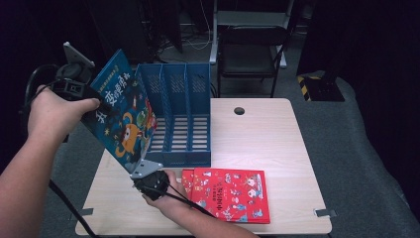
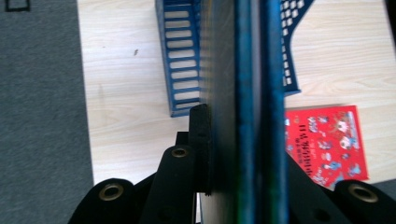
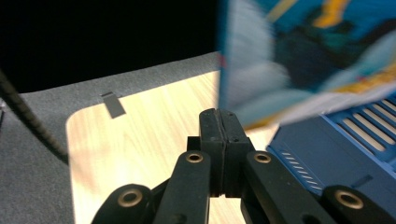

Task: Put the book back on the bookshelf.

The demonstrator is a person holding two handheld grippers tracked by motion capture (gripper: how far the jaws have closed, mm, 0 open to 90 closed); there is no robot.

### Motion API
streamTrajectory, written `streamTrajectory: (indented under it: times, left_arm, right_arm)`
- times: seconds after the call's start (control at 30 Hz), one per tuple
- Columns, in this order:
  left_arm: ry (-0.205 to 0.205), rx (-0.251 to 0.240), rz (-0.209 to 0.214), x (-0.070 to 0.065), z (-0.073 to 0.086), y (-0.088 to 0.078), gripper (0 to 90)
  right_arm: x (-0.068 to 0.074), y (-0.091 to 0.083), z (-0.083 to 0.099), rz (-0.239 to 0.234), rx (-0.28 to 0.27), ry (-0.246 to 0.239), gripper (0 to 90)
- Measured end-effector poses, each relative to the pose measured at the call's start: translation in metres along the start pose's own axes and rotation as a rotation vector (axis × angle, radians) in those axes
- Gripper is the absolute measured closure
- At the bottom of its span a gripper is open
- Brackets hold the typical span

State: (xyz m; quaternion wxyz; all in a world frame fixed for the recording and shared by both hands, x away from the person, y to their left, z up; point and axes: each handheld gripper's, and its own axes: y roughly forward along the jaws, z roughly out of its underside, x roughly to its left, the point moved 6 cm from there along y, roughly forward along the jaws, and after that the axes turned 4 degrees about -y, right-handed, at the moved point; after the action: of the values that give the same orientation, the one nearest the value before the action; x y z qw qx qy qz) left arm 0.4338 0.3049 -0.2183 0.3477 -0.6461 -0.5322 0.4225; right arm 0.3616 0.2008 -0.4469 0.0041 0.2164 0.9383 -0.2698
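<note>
Right gripper (image 1: 148,174): lowest in the high view, near the table's front edge, left of the middle; in the right gripper view its jaws are pressed together with nothing between them, just below the blue book's lower corner.
Red book (image 1: 230,193): lies flat, cover up, at the table's front edge, just right of the right hand (image 1: 166,196).
Left gripper (image 1: 91,99): held up off the table's left edge in the left hand (image 1: 54,114); its jaws pinch the blue book, one on each cover, as the left gripper view shows edge-on.
Blue book (image 1: 124,114): in the air, tilted, its lower corner down by the right gripper, its upper part leaning out past the file rack's left wall; whether it touches that wall I cannot tell.
File rack (image 1: 190,148): blue, slotted, three compartments side by side, standing at the back left part of the table (image 1: 277,144); the two compartments in plain sight hold nothing, and the left one is partly hidden by the blue book.
Table hole (image 1: 239,110): round, near the back edge, right of the rack.
</note>
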Motion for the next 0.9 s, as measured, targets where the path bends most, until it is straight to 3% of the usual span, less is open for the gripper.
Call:
streamTrajectory:
  times: [0.03,0.1,0.13,0.17,0.27,0.33,0.37,0.57,0.9]
  left_arm:
    - [-0.001,0.004,-0.004,0.001,0.000,0.001,83.0]
    - [-0.019,-0.043,-0.014,0.001,-0.004,0.003,83.1]
    - [-0.023,-0.060,-0.016,0.003,-0.005,0.003,83.1]
    - [-0.030,-0.055,-0.016,0.004,-0.007,0.004,83.1]
    - [-0.038,-0.025,-0.019,0.008,-0.009,0.008,83.1]
    - [-0.045,-0.031,-0.025,0.010,-0.011,0.014,83.1]
    - [-0.047,-0.031,-0.024,0.010,-0.011,0.015,83.1]
    - [-0.056,-0.018,-0.037,0.010,-0.016,0.025,83.0]
    - [-0.062,-0.027,-0.043,0.003,-0.032,0.027,83.0]
  right_arm:
    - [-0.003,0.001,0.001,0.007,0.001,0.005,90.0]
    - [-0.006,0.002,0.002,-0.008,-0.004,0.057,90.0]
    - [-0.009,0.001,0.003,-0.022,-0.001,0.058,90.0]
    - [-0.009,0.001,0.003,-0.015,-0.005,0.074,90.0]
    - [-0.009,0.000,0.004,-0.010,-0.004,0.059,90.0]
    - [-0.009,-0.001,0.005,-0.014,-0.009,0.052,90.0]
    - [-0.006,-0.002,0.006,-0.020,-0.001,0.083,90.0]
    - [-0.007,-0.006,0.012,-0.004,0.007,0.060,90.0]
    - [-0.010,-0.023,0.023,0.010,0.021,0.072,90.0]
